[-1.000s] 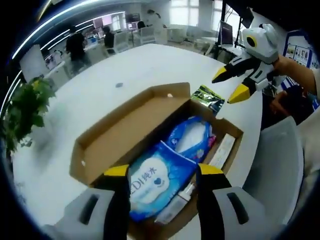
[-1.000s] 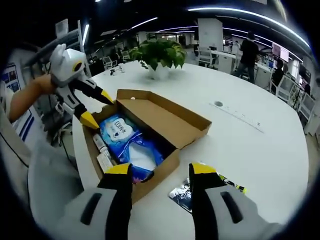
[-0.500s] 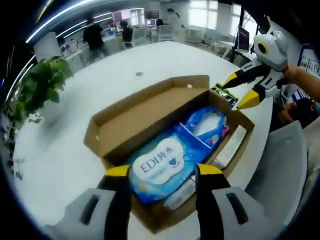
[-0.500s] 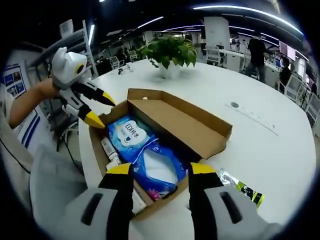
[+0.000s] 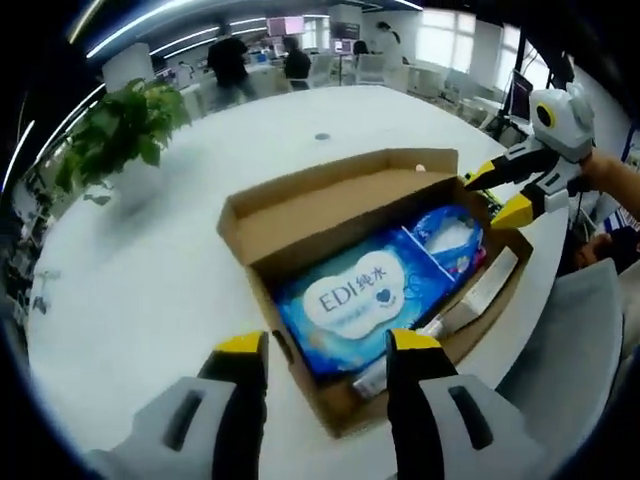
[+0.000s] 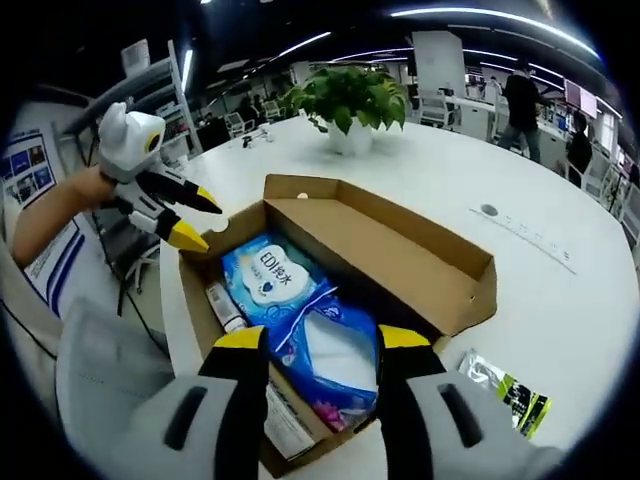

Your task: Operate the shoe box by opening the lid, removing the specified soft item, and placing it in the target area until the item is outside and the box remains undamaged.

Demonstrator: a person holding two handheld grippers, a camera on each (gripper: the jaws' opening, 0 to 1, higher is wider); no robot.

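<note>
A brown cardboard shoe box (image 5: 300, 205) (image 6: 400, 240) lies open on the white table, its lid folded back flat. Inside lie a blue wet-wipes pack with a white label (image 5: 355, 300) (image 6: 270, 280), a second blue soft pack (image 5: 448, 235) (image 6: 335, 350) and a small tube (image 6: 222, 305). My left gripper (image 5: 322, 345) is open, hovering above the box's near end; in the right gripper view it (image 6: 195, 215) hangs by the far corner. My right gripper (image 6: 318, 340) is open above the second blue pack; it (image 5: 500, 190) appears at the box's far corner in the left gripper view.
A potted green plant (image 5: 115, 130) (image 6: 350, 100) stands on the table beyond the box. A dark snack packet (image 6: 505, 395) lies on the table beside the box. A grey chair back (image 5: 570, 330) stands at the table's edge. People stand at desks far behind.
Both cameras have moved in over the box, which looks larger. The right gripper now hangs over the second blue pack. Both grippers stay open and hold nothing.
</note>
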